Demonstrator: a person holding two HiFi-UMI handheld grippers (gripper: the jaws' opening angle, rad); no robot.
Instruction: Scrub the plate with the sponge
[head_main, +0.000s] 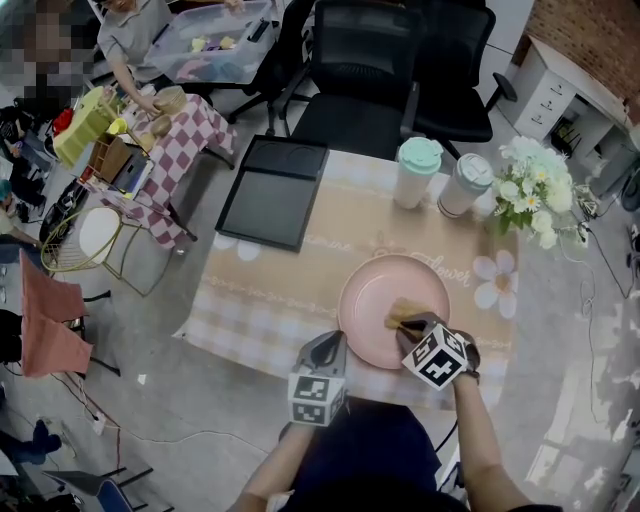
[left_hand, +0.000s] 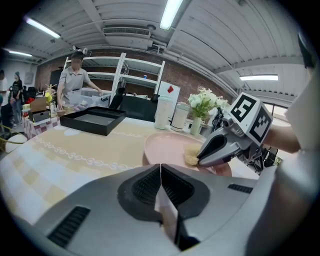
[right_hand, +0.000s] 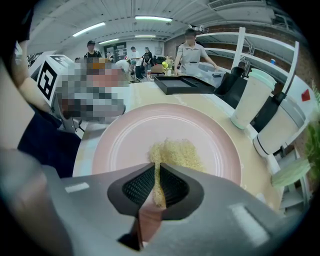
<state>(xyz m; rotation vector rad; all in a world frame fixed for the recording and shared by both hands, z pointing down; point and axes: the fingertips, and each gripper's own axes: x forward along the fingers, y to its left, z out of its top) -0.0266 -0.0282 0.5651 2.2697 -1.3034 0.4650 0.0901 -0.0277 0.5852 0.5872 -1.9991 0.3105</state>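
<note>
1. The table (head_main: 300, 262) fills the middle of the head view under a beige checked cloth. Its near edge runs just below your grippers and its right edge sits close to the plate's right side.
2. The black tray (head_main: 270, 195) lies at the table's upper left corner, well apart from the plate. The cloth between them is bare, so your widest open room is to the left of the plate.
3. The pink plate (head_main: 375, 300) sits lower right of centre, near the table's front edge. It is round and shallow, with a raised ring inside the rim.
4. The flowers (head_main: 530, 190) stand at the upper right, above the plate's right side.
5. Two lidded cups (head_main: 440, 178) stand side by side in the upper middle of the frame, with a bare strip of cloth between them and the plate's far rim.
6. Your left gripper (head_main: 335, 340) sits just beside the plate's lower-left rim, its jaws pressed together on nothing.
7. Your right gripper (head_main: 404, 325) reaches over the plate's lower right part, its jaws pinching the sponge.
8. The sponge (right_hand: 175, 150) is pale yellow and fibrous with ragged edges, and it lies flat on the plate's surface.
</note>
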